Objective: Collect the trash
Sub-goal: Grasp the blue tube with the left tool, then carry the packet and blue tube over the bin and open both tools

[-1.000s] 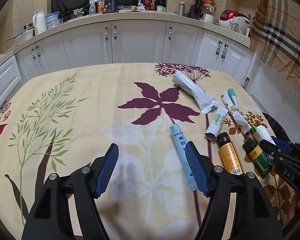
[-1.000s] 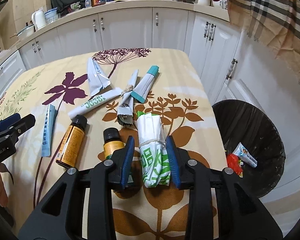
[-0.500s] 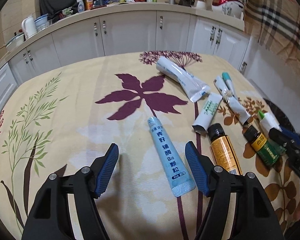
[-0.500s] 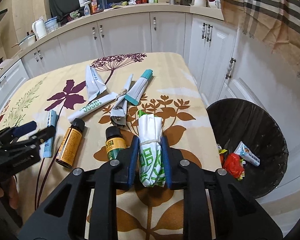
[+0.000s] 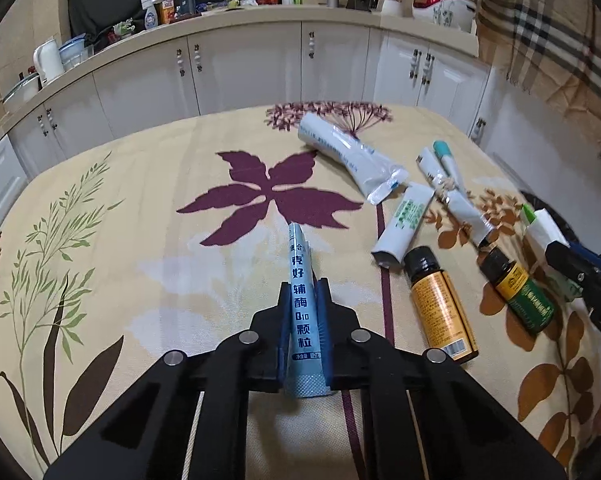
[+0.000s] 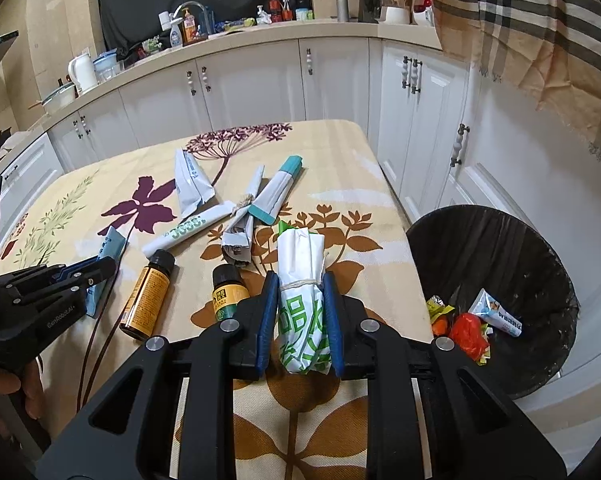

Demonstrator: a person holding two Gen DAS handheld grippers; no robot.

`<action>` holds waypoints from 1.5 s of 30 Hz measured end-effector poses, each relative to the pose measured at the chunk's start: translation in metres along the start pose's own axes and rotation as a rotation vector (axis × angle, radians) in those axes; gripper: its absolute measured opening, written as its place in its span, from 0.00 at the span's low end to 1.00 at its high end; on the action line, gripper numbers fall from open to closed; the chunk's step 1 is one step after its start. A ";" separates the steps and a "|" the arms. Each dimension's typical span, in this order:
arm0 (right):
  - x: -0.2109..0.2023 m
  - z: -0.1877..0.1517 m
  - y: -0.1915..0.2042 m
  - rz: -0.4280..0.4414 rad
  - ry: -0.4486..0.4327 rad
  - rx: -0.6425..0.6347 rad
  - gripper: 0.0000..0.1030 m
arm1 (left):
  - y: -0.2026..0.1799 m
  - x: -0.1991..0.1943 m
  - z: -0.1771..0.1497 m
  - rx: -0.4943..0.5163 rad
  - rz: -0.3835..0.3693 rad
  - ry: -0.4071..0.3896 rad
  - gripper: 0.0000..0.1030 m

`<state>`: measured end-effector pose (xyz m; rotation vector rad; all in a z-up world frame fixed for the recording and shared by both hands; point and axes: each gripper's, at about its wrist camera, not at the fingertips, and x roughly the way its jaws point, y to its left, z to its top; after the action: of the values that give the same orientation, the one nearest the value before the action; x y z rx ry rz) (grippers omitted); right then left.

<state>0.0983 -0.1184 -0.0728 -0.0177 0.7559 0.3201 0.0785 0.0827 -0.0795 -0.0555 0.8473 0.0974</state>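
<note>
My left gripper (image 5: 303, 286) is shut on a light blue sachet (image 5: 302, 308) printed with dark characters, at the table's near side. My right gripper (image 6: 300, 280) is shut on a white and green rolled packet (image 6: 302, 280) tied with a band, near the table's right edge. A black bin (image 6: 496, 268) stands on the floor right of the table, with wrappers inside. On the table lie an orange bottle (image 5: 440, 304), a green bottle (image 5: 520, 292), and several white tubes (image 5: 348, 156).
The table has a floral cloth (image 5: 140, 200). White cabinets (image 5: 240, 68) and a cluttered counter run behind. A plaid cloth (image 6: 540, 28) hangs at the upper right. The left gripper shows at the left of the right wrist view (image 6: 96, 270).
My left gripper has closed on the blue sachet, which earlier lay between its open fingers. My right gripper has tightened on the rolled packet.
</note>
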 end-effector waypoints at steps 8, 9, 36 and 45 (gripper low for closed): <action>-0.017 0.003 0.002 -0.016 -0.080 -0.003 0.21 | -0.002 -0.030 0.004 -0.008 0.008 -0.144 0.12; -0.019 0.003 0.002 -0.019 -0.089 -0.001 0.21 | -0.002 -0.034 0.005 -0.010 0.014 -0.161 0.11; -0.070 0.012 -0.075 -0.222 -0.251 0.108 0.21 | -0.110 -0.054 0.046 0.132 -0.168 -0.312 0.12; -0.071 0.012 -0.120 -0.327 -0.273 0.149 0.21 | -0.164 -0.042 0.058 0.201 -0.232 -0.324 0.12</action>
<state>0.0931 -0.2504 -0.0275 0.0419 0.4934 -0.0459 0.1118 -0.0777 -0.0080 0.0504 0.5186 -0.1935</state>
